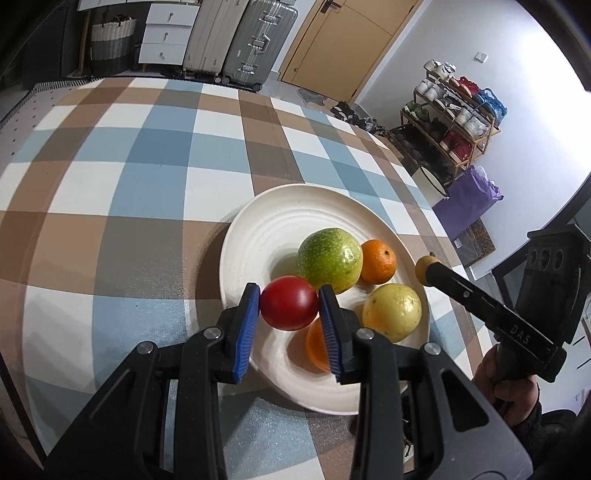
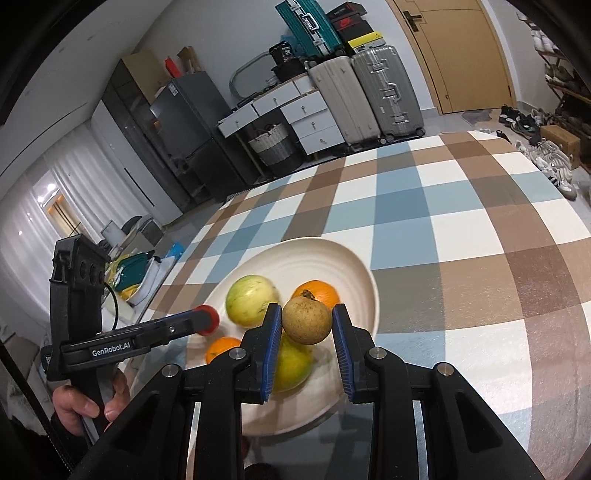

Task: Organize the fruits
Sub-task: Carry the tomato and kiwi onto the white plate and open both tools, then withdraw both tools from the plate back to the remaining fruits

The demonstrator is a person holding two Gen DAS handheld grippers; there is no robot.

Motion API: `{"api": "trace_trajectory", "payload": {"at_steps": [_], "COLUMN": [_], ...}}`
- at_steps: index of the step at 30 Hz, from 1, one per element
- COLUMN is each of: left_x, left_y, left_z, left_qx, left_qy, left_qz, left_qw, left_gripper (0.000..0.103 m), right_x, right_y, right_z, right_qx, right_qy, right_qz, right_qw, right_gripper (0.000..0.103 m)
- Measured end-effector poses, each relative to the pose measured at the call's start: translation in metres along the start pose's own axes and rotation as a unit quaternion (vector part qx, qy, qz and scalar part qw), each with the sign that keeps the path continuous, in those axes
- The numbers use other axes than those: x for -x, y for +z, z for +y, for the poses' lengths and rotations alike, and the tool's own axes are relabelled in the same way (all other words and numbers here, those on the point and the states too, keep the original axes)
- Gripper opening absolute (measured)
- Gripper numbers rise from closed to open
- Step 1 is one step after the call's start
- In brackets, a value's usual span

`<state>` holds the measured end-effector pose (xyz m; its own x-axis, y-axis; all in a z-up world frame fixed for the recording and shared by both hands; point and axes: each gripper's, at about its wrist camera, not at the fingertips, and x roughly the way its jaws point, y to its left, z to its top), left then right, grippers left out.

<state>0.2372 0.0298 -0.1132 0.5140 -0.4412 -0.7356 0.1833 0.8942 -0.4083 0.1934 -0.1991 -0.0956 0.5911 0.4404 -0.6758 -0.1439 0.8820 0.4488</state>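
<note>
A white ridged plate sits on the checkered tablecloth. It holds a green fruit, a yellow fruit and two oranges. My left gripper is shut on a red tomato just above the plate's near-left part; it also shows in the right wrist view. My right gripper is shut on a small brown round fruit above the plate; it also shows in the left wrist view.
The checkered tablecloth stretches beyond the plate. Suitcases, white drawers, a woven basket and a shoe rack stand past the table's edges.
</note>
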Motion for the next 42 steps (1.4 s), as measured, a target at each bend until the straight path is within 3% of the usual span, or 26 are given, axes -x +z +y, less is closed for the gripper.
{"api": "trace_trajectory", "payload": {"at_steps": [10, 14, 31, 38, 42], "left_x": [-0.001, 0.004, 0.045, 0.056, 0.063], "left_y": [-0.001, -0.003, -0.035, -0.054, -0.063], "left_z": [0.0, 0.0, -0.019, -0.035, -0.04], "left_qx": [-0.003, -0.001, -0.014, -0.03, -0.033], "left_qy": [-0.008, -0.009, -0.011, 0.003, 0.004], "left_qz": [-0.002, -0.003, -0.014, -0.013, -0.014], "left_qw": [1.0, 1.0, 0.9998, 0.9995, 0.9994], "left_gripper": [0.03, 0.03, 0.03, 0.041, 0.041], "right_x": [-0.006, 0.001, 0.037, 0.054, 0.062], "right_y": [-0.002, -0.001, -0.016, -0.029, -0.036], "right_z": [-0.003, -0.004, 0.016, 0.028, 0.033], "right_qx": [0.005, -0.003, 0.002, 0.009, 0.012], "right_qy": [-0.017, -0.013, 0.0, 0.002, 0.001], "right_qz": [0.0, -0.014, -0.029, -0.034, -0.034], "right_qw": [1.0, 1.0, 1.0, 0.999, 0.999], "right_gripper": [0.029, 0.042, 0.043, 0.048, 0.05]}}
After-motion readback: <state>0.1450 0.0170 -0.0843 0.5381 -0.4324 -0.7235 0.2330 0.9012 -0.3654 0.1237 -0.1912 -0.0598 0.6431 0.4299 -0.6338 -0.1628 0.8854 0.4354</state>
